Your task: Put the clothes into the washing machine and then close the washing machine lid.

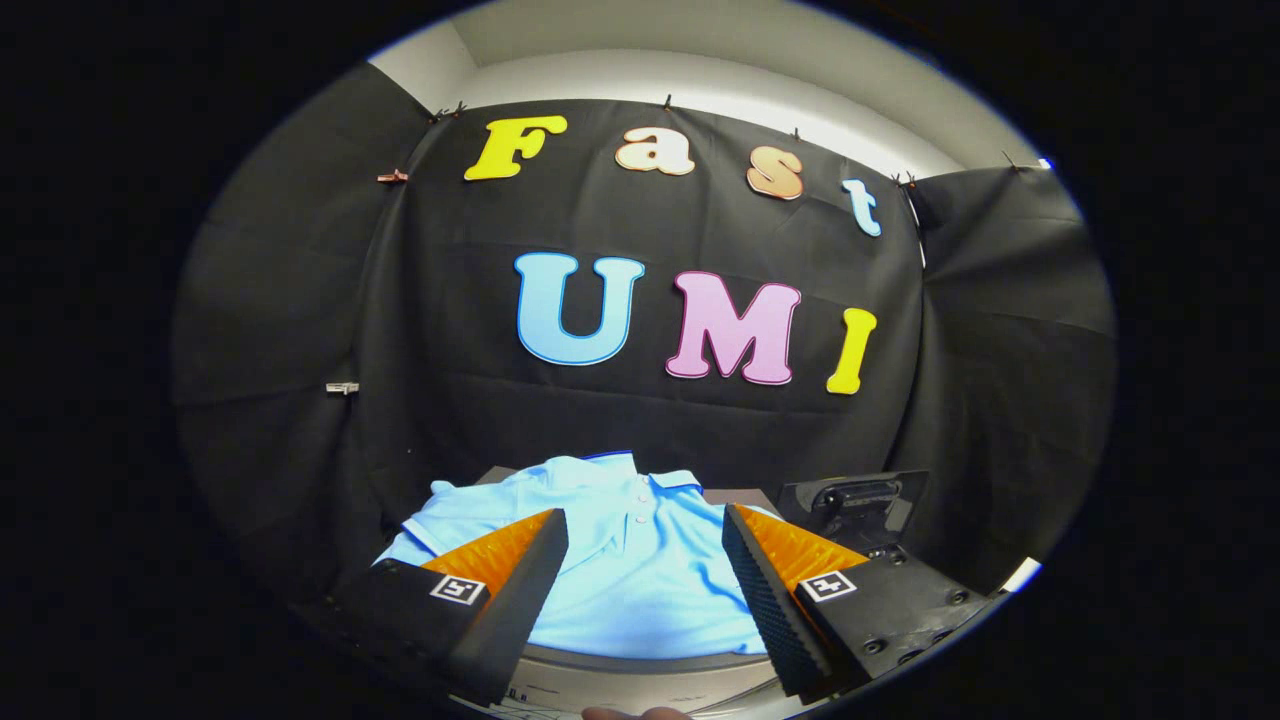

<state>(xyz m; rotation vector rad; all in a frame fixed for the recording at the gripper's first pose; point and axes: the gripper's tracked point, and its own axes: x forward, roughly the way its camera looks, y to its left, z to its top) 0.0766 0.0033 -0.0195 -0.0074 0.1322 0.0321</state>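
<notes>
One light-blue polo shirt (640,570), collared with a dark-trimmed placket and white buttons, lies spread just ahead of the wide-open gripper (645,545), seemingly over the washing machine's rim (640,665).

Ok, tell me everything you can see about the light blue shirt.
The light blue shirt is a short-sleeved polo in what looks like a knit fabric, with a darker blue edge on the collar and sleeve cuff and small white buttons down the placket. It lies spread out, front up, collar pointing away, on a grey surface. The tool is open, its fingers apart above the shirt; whether they touch it is unclear.
</notes>
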